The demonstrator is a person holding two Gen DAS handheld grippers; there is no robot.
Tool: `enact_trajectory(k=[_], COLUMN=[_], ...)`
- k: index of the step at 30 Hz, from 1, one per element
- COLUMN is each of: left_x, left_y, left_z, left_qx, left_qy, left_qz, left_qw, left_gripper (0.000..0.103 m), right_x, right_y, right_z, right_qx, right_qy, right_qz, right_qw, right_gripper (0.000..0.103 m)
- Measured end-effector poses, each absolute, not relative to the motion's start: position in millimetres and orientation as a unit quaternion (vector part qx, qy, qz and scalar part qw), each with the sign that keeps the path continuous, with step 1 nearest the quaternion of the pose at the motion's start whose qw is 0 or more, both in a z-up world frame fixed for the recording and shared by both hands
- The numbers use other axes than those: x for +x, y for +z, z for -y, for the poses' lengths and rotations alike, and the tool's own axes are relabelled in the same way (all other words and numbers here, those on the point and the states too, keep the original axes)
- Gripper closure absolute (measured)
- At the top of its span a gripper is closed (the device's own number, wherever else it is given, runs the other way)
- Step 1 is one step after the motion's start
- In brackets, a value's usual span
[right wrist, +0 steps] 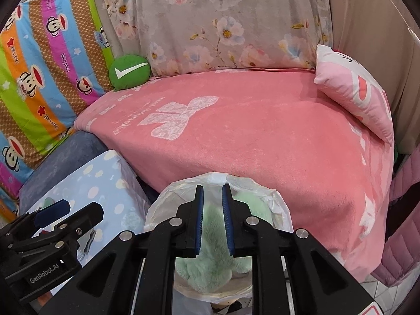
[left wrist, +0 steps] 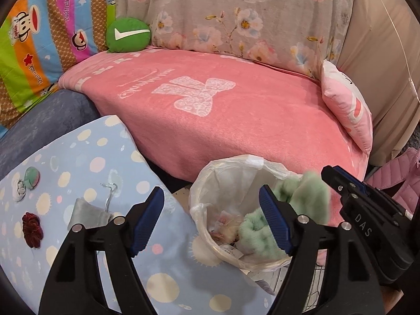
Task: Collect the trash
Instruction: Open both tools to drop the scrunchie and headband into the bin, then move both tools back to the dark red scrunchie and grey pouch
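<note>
Now our green fluffy cloth sits in the trash bin.
Our left gripper is wide apart above the bin, holding nothing. Our right gripper has a small gap above the cloth, not squeezing it.

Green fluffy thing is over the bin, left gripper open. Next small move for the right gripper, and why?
Probably open the right gripper a bit wider. Its jaws stand narrowly apart above the green fluffy cloth, which already sits in the lined bin, and the left gripper is open and empty. Then lift clear.
</note>
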State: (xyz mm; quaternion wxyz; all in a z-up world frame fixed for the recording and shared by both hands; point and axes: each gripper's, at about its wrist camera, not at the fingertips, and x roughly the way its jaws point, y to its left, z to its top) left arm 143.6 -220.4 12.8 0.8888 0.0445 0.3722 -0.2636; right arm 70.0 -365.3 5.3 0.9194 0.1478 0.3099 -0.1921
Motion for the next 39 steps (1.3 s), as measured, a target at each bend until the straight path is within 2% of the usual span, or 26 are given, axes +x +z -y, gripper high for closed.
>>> enact_trajectory(k=[2, 10, 13, 39], left_x=[144.6, 149.6, 152.5, 174.1], left_y=[12.0, 7.8, 6.7, -15.7], left_z=[216.5, 194.4, 184.5, 81.9], left_qx=[0.044, 0.027, 0.018, -0.038], left_qy=[-0.26, -0.239, -0.23, -0.156], left_qz=[-0.373, -0.379, -0.383, -0.406], left_qw=[0.889, 0.893, 0.895, 0.9], left_gripper=[0.032, 0.03, 0.03, 0.027], right_x=[71.6, 73.9, 75.1, 104.0], right_y=[7.9, 11.7, 11.1, -4.0], right_z=[361.0, 332.1, 320.0, 238.5], right_qx=[0.145, 0.11, 0.096, 0.065], right_qy=[-0.188, -0.181, -0.178, -0.114], right_qz=[-0.309, -0.308, -0.311, -0.343], right_qw=[0.921, 0.927, 0.929, 0.93], right_gripper=[0.083, 0.054, 0.048, 0.034])
